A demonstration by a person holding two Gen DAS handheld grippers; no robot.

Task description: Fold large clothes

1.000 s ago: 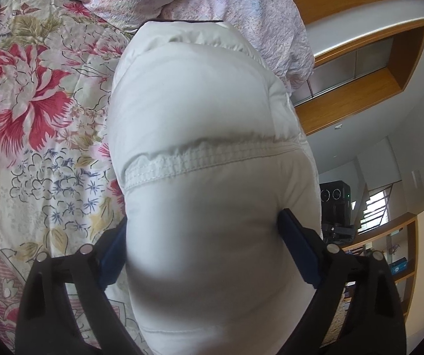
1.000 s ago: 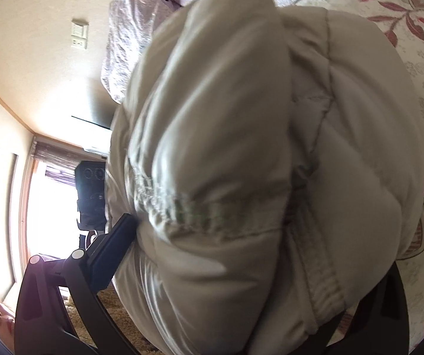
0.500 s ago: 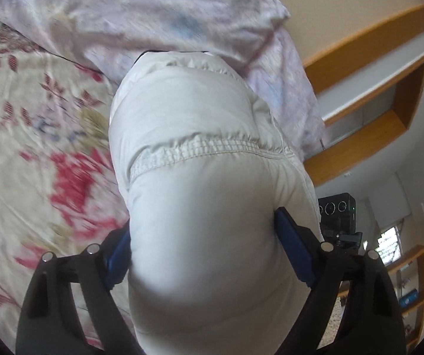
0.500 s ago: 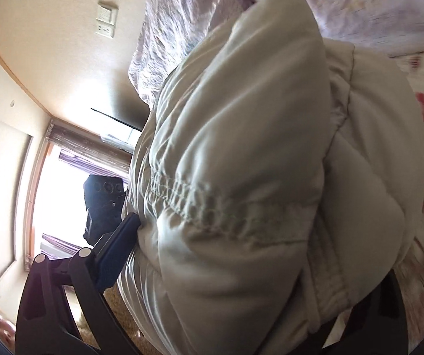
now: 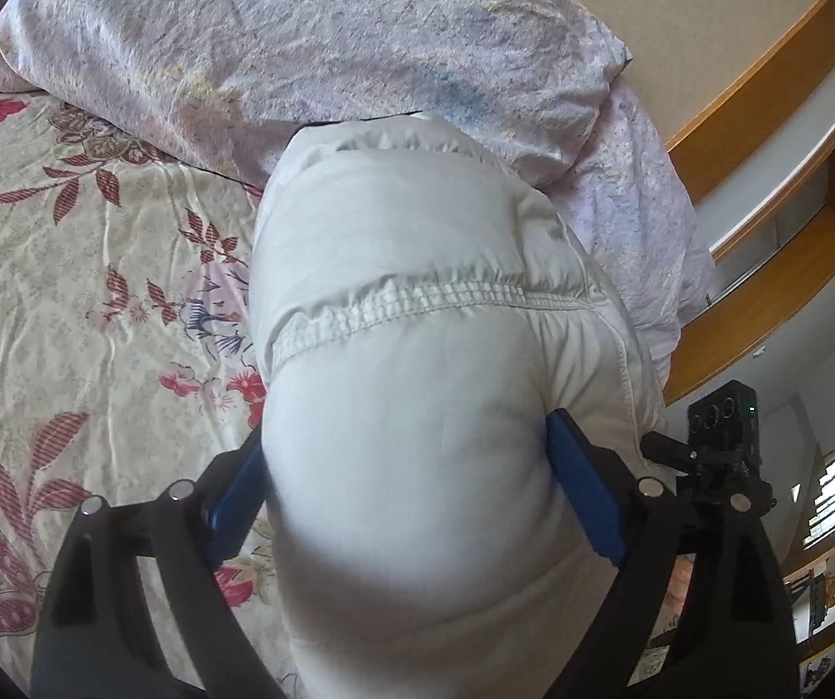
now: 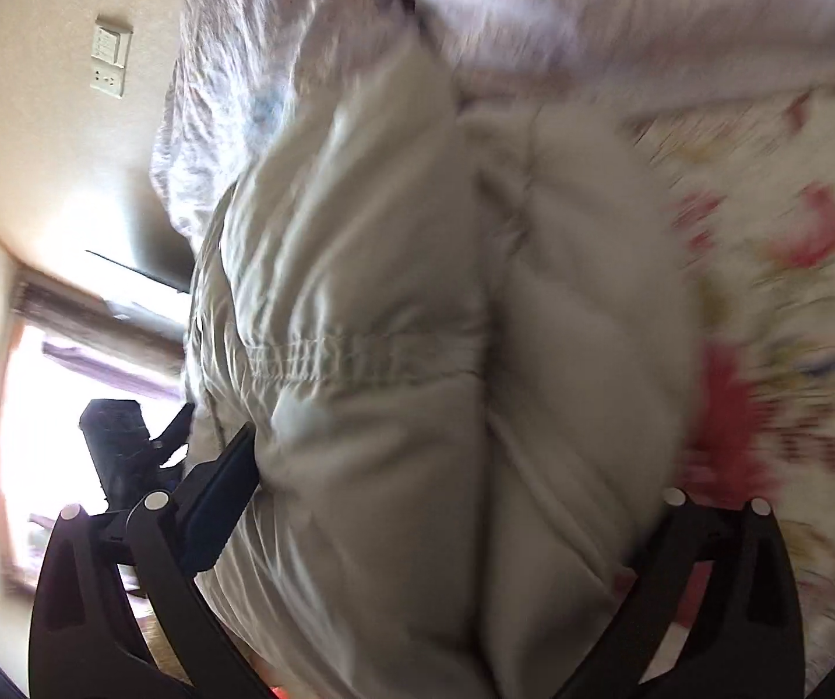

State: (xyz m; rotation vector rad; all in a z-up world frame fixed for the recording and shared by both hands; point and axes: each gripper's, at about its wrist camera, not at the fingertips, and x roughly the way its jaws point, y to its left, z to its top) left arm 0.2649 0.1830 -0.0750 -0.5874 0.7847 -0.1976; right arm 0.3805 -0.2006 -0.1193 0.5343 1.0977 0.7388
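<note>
A puffy white quilted jacket (image 5: 417, 349) is folded into a thick bundle and fills the middle of both views. My left gripper (image 5: 411, 466) is shut on one end of the bundle, its blue pads pressed into the padding on both sides. My right gripper (image 6: 452, 495) is shut on the jacket (image 6: 417, 349) too; its right fingertip is hidden by the fabric. The bundle's far end rests against a pale lilac pillow (image 5: 300, 46) on the floral bedspread (image 5: 67, 291). The right wrist view is blurred by motion.
A second lilac pillow (image 5: 650, 204) lies under the first at the bed's head. A black camera on a tripod (image 5: 720, 425) stands beside the bed, also in the right wrist view (image 6: 114, 442). Wooden wall trim (image 5: 796, 186) and a wall switch (image 6: 108, 58) are behind.
Both grippers have carried the jacket bundle up the bed towards the pillows, which now fill the top of both views. Both grips have stayed the same.
</note>
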